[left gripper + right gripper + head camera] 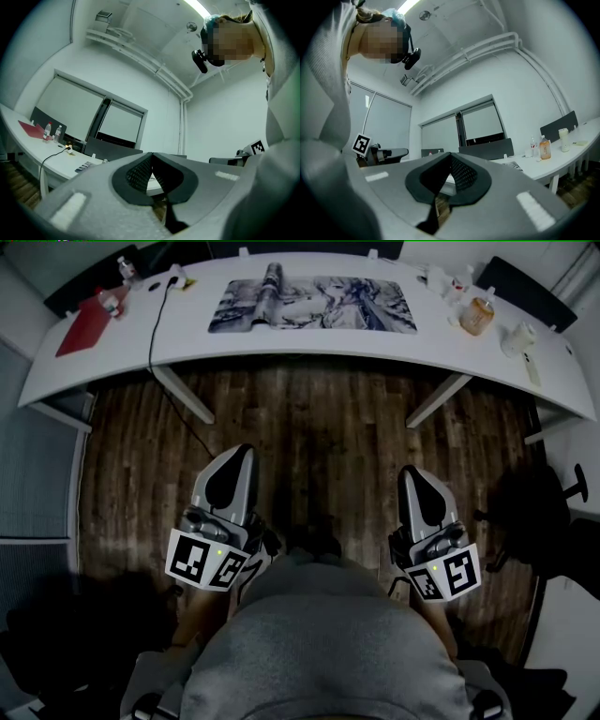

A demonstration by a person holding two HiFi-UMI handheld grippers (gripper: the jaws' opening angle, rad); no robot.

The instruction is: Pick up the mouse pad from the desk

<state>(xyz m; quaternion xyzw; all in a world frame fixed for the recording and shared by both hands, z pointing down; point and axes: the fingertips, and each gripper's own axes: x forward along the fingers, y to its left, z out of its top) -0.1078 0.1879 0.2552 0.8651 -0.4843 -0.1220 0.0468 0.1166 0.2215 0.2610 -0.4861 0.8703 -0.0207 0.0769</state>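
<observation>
The mouse pad, a long printed mat, lies flat at the top centre of the frame on the white desk. What may be a rolled-up tube rests across its left part, though it is too small to be sure. A red folder and a black cable sit toward the desk's upper left, and an orange bottle toward its upper right. Lower in the frame, over the wooden floor, the left gripper and right gripper both have their jaws pressed together on nothing, well apart from the pad.
</observation>
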